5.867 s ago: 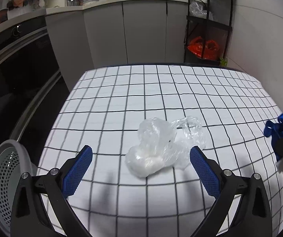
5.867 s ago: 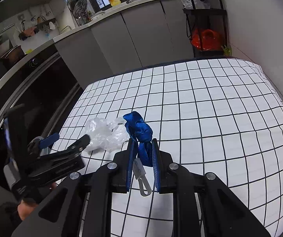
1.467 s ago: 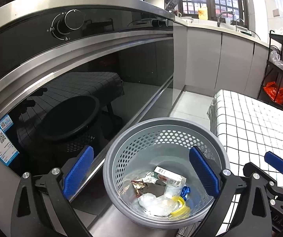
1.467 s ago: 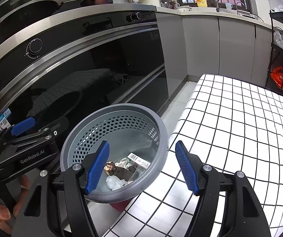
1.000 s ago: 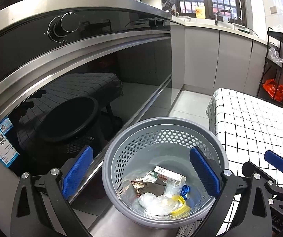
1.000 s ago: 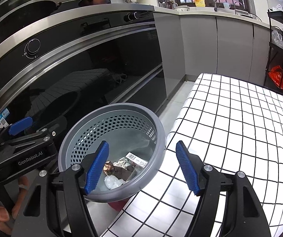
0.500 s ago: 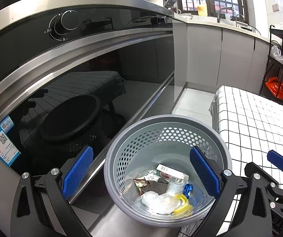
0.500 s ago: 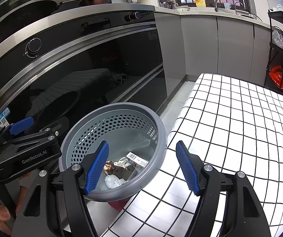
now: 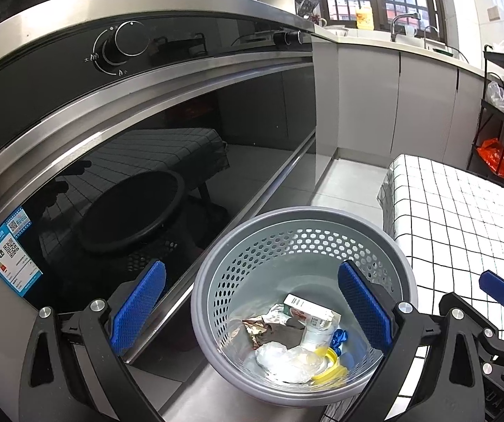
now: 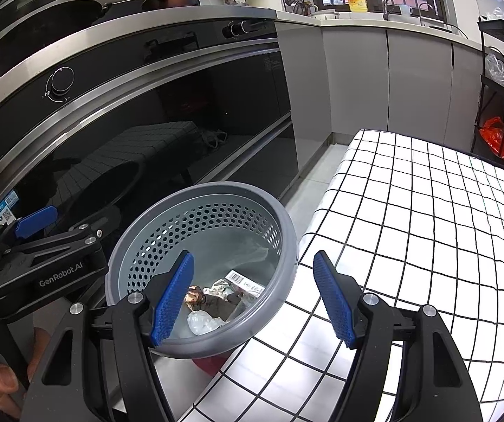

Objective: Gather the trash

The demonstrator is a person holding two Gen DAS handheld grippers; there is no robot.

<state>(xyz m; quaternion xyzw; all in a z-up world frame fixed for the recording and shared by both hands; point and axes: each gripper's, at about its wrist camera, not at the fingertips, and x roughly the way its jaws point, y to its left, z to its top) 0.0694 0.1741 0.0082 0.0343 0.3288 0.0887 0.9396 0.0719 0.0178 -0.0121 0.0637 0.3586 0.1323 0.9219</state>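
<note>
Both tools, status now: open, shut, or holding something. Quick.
Left tool: open, holding nothing, above the gray perforated trash basket.
Right tool: open, holding nothing, over the same basket's rim.

Open basket (image 9: 217,274) mouth beside oven door (image 9: 139,161)

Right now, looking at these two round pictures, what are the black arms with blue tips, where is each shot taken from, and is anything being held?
There is no robot: a person holds a handheld two-finger tool in each hand, and each carries a wide-angle camera looking along its fingers. One picture comes from the left tool, the other from the right tool. Both stand open and empty above a round grey perforated plastic basket. Inside lie a crumpled clear plastic bag, a small white carton, a foil wrapper, a yellow piece and a blue scrap. Beside it is a table with a white black-gridded cloth, bare where visible.
</note>
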